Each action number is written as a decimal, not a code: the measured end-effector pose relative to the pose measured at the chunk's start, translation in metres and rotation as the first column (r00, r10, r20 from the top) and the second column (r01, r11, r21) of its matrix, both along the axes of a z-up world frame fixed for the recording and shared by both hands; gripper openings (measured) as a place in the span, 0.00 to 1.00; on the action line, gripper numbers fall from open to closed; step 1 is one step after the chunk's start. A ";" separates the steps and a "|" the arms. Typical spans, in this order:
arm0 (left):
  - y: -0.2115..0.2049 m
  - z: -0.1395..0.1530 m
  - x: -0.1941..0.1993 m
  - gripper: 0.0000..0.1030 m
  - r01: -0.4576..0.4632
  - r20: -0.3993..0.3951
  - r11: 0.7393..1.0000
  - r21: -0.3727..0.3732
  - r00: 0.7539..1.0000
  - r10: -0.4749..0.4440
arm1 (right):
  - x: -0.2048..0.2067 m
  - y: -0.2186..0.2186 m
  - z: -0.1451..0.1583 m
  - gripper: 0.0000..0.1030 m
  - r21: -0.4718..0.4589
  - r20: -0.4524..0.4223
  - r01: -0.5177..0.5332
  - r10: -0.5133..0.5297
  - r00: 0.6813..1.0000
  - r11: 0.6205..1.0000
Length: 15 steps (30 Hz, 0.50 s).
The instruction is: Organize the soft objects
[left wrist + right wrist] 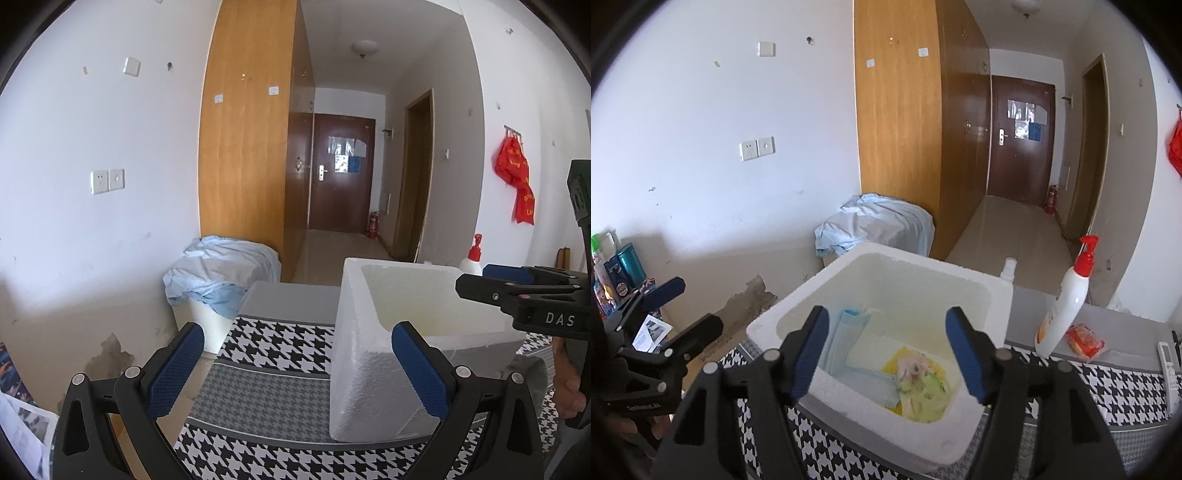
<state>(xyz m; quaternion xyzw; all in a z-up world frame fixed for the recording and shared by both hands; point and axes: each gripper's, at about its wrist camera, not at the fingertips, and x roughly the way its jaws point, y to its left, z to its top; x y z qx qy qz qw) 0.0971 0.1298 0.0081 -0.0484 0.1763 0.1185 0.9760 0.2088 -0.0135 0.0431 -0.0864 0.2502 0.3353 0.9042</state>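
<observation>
A white foam box (993, 295) stands on the houndstooth-patterned tabletop (273, 350). Inside lie a folded light blue cloth (846, 339), a white pad (871, 350) and a blurred yellow-green soft item (923, 391). My right gripper (886, 354) hovers over the box's near side, open, with nothing between its blue pads (964, 354). My left gripper (299, 369) is open and empty to the left of the box (369, 350), one finger in front of its near corner. Each view shows the other gripper from the side: the right gripper (474, 280) above the box, the left gripper (689, 308) at the left.
A white pump bottle (1063, 310) with a red top, an orange packet (1084, 341) and a remote (1167, 358) sit right of the box. A small white bottle (1008, 267) stands behind it. A bin draped with a light blue sheet (221, 273) stands by the wardrobe.
</observation>
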 end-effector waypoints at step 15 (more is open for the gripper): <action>-0.024 0.013 -0.010 0.99 0.042 0.025 0.999 0.016 0.999 -0.042 | -0.025 -0.036 0.010 0.70 0.059 0.043 0.019 -0.021 0.999 0.998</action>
